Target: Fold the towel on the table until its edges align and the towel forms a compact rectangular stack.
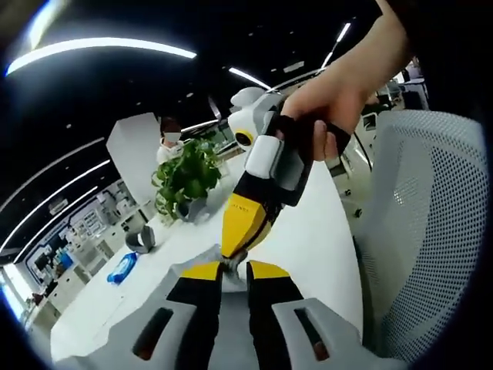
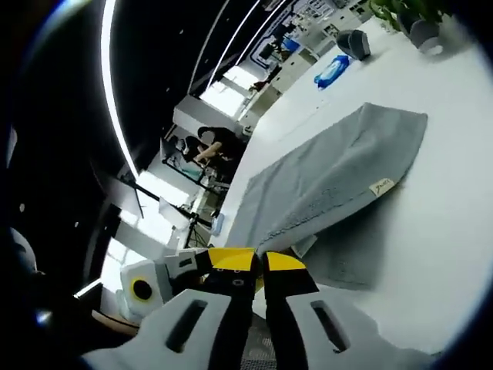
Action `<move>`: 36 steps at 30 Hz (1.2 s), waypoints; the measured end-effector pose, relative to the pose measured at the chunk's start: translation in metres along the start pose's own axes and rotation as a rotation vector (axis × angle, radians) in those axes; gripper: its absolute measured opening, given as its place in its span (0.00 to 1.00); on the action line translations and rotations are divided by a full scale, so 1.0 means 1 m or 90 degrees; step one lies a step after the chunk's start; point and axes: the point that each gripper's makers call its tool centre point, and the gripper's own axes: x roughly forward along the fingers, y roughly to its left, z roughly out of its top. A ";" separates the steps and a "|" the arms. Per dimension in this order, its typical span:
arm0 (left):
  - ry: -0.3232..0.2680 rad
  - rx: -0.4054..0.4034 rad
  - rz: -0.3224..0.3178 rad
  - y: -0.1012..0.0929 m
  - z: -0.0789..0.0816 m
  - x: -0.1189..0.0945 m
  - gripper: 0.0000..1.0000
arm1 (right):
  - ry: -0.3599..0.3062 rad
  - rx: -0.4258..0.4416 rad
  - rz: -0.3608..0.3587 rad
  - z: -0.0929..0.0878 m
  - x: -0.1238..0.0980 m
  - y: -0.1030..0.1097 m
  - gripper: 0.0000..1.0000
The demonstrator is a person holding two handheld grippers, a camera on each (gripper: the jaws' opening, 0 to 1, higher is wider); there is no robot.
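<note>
The grey towel (image 2: 331, 173) lies on the white table (image 2: 439, 231), partly folded, with a small tag (image 2: 380, 186) on its upper layer's edge. In the right gripper view, my right gripper (image 2: 258, 260) has its jaws closed on the near towel edge. The left gripper's white body (image 2: 150, 287) sits right beside it. In the left gripper view, my left gripper (image 1: 235, 268) is shut on a bit of grey towel (image 1: 202, 254). The right gripper (image 1: 233, 253), held by a hand (image 1: 339, 92), points down and meets it tip to tip.
On the far part of the table (image 1: 316, 223) stand a potted plant (image 1: 187, 179), a grey cup (image 1: 139, 239) and a blue packet (image 1: 122, 268). A grey mesh chair (image 1: 431, 231) stands close on the right. Desks and a seated person (image 2: 202, 146) lie beyond.
</note>
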 end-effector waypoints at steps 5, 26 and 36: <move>0.017 0.003 0.011 0.004 -0.003 -0.002 0.06 | -0.002 0.037 0.011 -0.006 0.002 0.003 0.01; 0.087 -0.169 0.047 0.023 -0.036 -0.009 0.01 | 0.076 -0.206 -0.288 0.096 -0.050 -0.138 0.13; 0.104 -0.210 0.022 0.014 -0.045 -0.008 0.01 | 0.007 -0.162 -0.366 0.141 -0.021 -0.212 0.14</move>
